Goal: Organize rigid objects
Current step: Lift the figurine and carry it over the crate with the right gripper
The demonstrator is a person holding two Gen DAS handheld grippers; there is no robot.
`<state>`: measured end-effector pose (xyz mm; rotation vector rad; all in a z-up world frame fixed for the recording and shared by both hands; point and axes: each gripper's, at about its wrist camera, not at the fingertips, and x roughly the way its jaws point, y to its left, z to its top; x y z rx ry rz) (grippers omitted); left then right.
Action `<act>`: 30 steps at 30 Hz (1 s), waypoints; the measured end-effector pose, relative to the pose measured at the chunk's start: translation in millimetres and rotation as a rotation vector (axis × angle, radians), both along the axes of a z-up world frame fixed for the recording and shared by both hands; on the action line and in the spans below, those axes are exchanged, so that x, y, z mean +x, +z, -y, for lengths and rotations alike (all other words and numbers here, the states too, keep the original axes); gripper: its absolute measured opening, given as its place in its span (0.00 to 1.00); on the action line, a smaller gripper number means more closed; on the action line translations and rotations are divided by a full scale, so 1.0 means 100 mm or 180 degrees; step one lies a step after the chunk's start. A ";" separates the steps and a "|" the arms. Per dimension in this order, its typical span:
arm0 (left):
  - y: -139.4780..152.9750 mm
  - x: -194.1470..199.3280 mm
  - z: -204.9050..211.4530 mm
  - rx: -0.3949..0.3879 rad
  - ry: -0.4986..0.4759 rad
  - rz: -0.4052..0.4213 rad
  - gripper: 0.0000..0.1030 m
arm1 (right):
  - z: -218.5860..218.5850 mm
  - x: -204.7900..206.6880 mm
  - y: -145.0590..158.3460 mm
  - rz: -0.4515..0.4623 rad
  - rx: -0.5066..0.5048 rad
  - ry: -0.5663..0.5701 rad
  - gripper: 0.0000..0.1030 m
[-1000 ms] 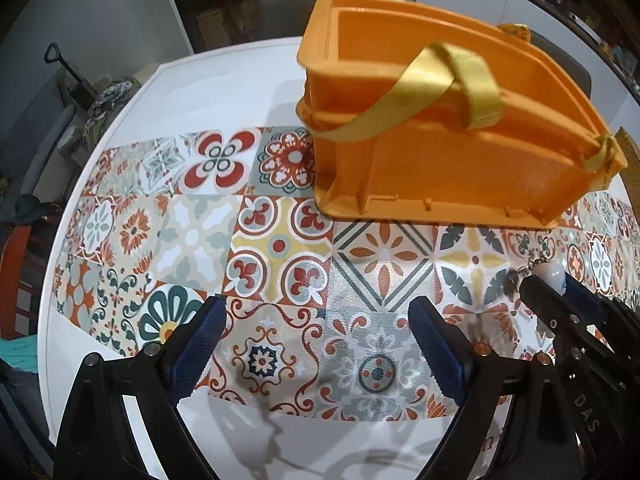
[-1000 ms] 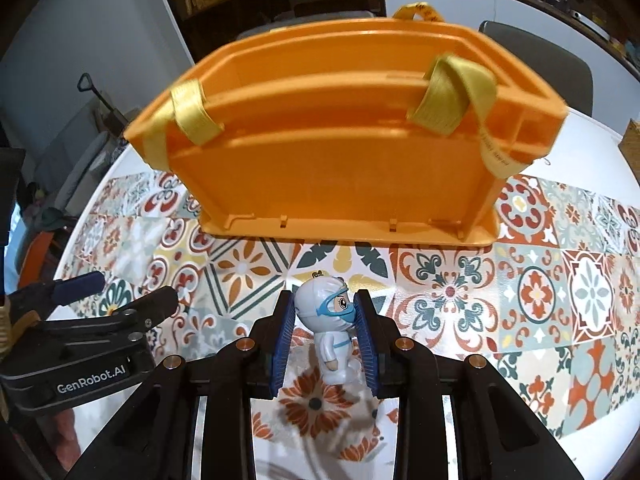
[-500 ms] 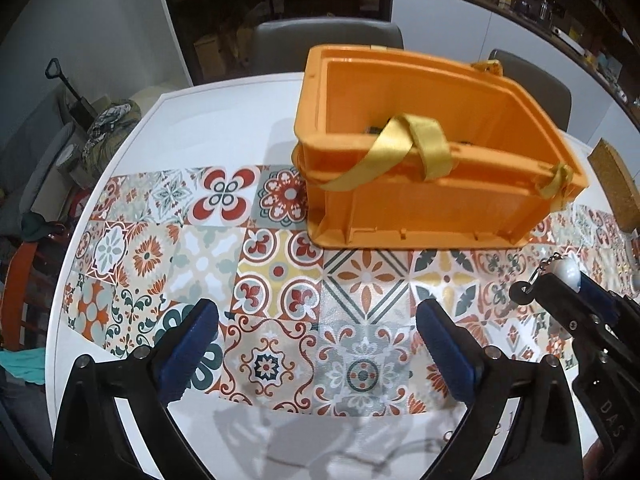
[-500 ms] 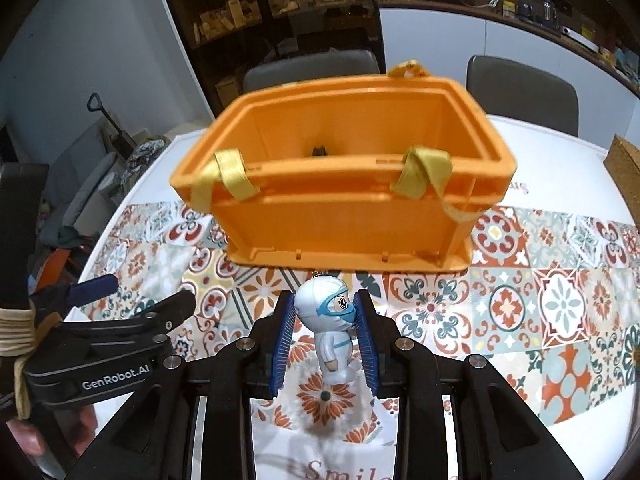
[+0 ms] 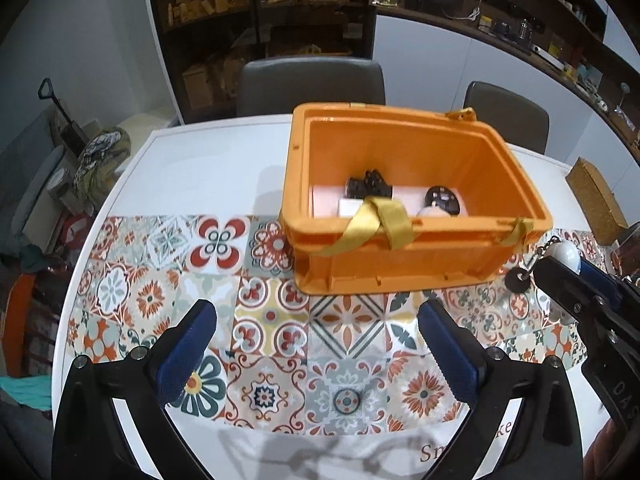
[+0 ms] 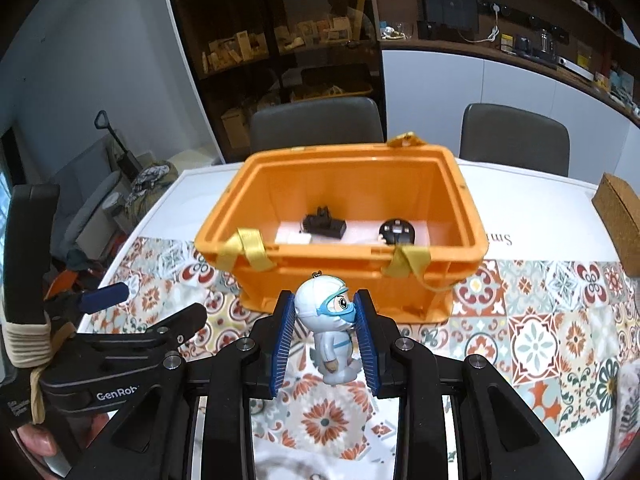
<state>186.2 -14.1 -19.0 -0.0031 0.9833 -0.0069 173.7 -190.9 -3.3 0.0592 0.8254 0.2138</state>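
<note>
Centrally, a white figurine (image 6: 330, 330) with blue goggles is clamped upright between the blue pads of the right gripper (image 6: 325, 334), held above the tiled mat (image 6: 536, 336), just short of the near wall of the bin (image 6: 344, 276). Its keychain end (image 5: 520, 278) is seen dangling in the left view, beside the bin's near right corner. The orange bin is seen resting on the table (image 5: 208, 168), partly on the mat, partly on bare white top. Inside it a black part (image 6: 324, 226), a round black piece (image 6: 396, 234) and a small white card (image 6: 294, 237) are noted lying on a pale liner. Yellow straps (image 6: 250, 252) are draped over the near rim. The left gripper (image 5: 316, 344) is held over the mat with jaws spread wide, nothing between them, set back from the bin. A cork block (image 6: 620, 224) is seen at the table's right edge. Two grey chairs (image 6: 316, 124) are placed behind the table, with dark shelving (image 6: 280, 40) beyond.
</note>
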 end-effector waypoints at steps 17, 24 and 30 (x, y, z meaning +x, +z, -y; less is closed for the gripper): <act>0.31 0.33 -0.05 0.0085 -0.0017 0.0174 1.00 | -0.07 0.53 0.30 0.0190 -0.0080 -0.0037 0.30; 0.38 0.53 -0.07 0.0086 -0.0004 0.0222 1.00 | -0.14 0.81 0.34 0.0208 -0.0169 -0.0009 0.30; 0.39 0.72 -0.10 0.0105 0.0036 0.0211 1.00 | -0.20 1.06 0.28 0.0120 -0.0214 0.0022 0.30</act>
